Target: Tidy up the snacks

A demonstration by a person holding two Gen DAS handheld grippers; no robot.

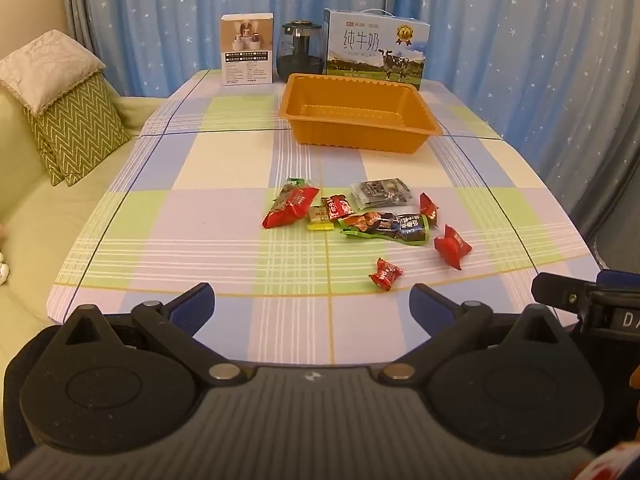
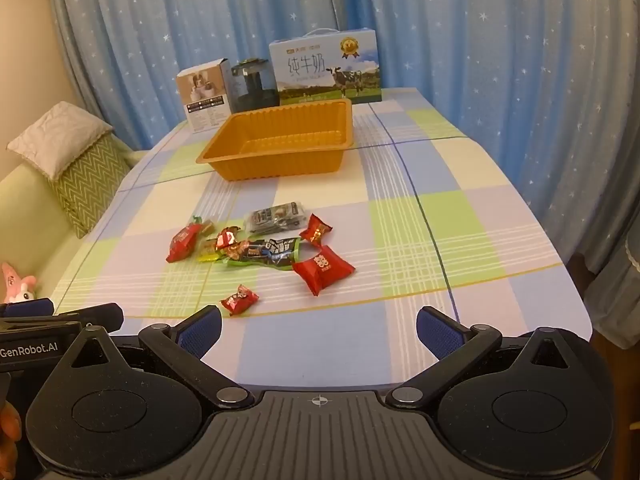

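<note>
Several wrapped snacks lie scattered mid-table: a long red packet (image 1: pixel 290 206) (image 2: pixel 183 243), a green-and-dark packet (image 1: pixel 386 228) (image 2: pixel 264 253), a clear dark packet (image 1: pixel 382 192) (image 2: pixel 276 217), a red pillow candy (image 1: pixel 452 246) (image 2: pixel 322 269) and a small red candy (image 1: pixel 385 274) (image 2: pixel 239 299) nearest me. Beyond them stands an empty orange tray (image 1: pixel 360 124) (image 2: pixel 280 152). My left gripper (image 1: pixel 312 306) and right gripper (image 2: pixel 318 330) hover over the table's near edge, both open with nothing between their blue pads. The right gripper also shows at the left wrist view's right edge (image 1: pixel 580 300).
A milk carton box (image 1: pixel 376 50) (image 2: pixel 326 70), a dark jar (image 1: pixel 300 52) and a white box (image 1: pixel 247 50) stand at the table's far end before blue star curtains. A sofa with cushions (image 1: pixel 64 108) lies to the left. A checked cloth (image 1: pixel 200 240) covers the table.
</note>
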